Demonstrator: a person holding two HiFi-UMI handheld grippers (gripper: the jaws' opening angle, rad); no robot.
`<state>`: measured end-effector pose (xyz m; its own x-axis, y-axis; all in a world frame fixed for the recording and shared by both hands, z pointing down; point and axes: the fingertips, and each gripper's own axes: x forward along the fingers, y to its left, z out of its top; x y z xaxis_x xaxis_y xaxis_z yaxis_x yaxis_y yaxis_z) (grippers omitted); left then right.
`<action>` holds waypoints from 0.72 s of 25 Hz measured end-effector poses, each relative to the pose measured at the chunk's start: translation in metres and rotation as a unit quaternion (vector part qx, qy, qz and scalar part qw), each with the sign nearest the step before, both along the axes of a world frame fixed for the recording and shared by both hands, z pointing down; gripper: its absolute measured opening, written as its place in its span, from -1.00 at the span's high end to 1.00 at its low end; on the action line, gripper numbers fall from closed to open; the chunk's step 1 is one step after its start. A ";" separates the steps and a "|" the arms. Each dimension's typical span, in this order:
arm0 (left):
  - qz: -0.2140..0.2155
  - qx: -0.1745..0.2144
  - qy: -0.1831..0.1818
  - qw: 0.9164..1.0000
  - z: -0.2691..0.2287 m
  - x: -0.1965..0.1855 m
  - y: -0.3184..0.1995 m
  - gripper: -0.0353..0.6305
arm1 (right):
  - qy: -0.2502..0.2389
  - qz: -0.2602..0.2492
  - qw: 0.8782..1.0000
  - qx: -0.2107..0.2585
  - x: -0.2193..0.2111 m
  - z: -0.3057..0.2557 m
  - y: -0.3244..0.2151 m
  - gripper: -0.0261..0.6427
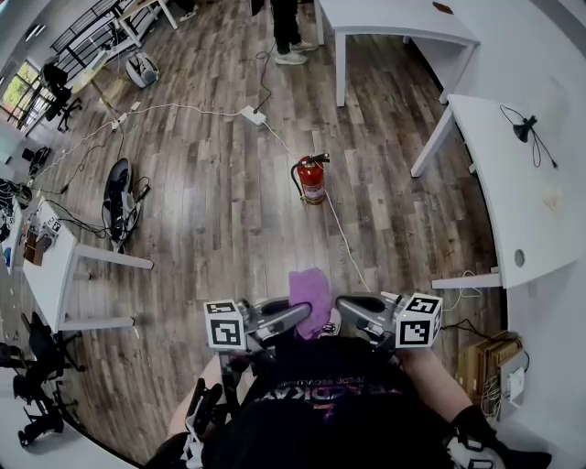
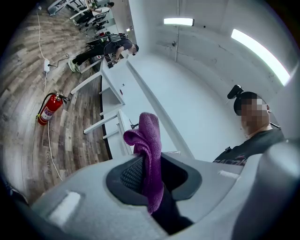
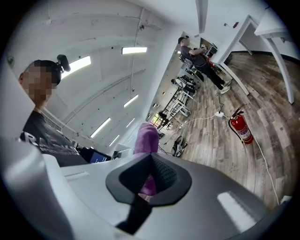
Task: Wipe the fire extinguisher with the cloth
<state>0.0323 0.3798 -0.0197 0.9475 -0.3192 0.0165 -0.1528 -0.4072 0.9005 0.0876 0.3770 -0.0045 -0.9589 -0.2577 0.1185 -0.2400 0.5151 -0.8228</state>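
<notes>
A red fire extinguisher stands upright on the wood floor, well ahead of me and apart from both grippers; it also shows small in the left gripper view and the right gripper view. A purple cloth sticks up between the two grippers, which point at each other close to my chest. My left gripper is shut on a thick fold of the cloth. My right gripper is shut, with the cloth caught between its jaws and rising past them.
A white cable runs across the floor past the extinguisher to a power strip. White tables stand at the right, the back and the left. A person's legs show at the back.
</notes>
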 end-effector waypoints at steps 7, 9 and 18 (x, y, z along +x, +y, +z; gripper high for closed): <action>0.004 -0.002 0.000 1.000 0.001 0.002 -0.001 0.69 | -0.015 0.010 1.000 -0.009 0.001 -0.006 -0.003 0.91; 0.006 -0.002 -0.001 1.000 0.001 0.002 0.000 0.69 | -0.017 0.013 1.000 -0.012 0.001 -0.005 -0.003 0.91; -0.005 0.009 -0.008 1.000 -0.012 0.001 0.002 0.69 | -0.031 0.021 0.999 0.003 0.008 -0.018 -0.002 0.91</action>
<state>0.0333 0.3814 -0.0316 0.9437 -0.3297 0.0254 -0.1710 -0.4210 0.8908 0.0956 0.3747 -0.0224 -0.9526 -0.2990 0.0566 -0.2099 0.5110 -0.8336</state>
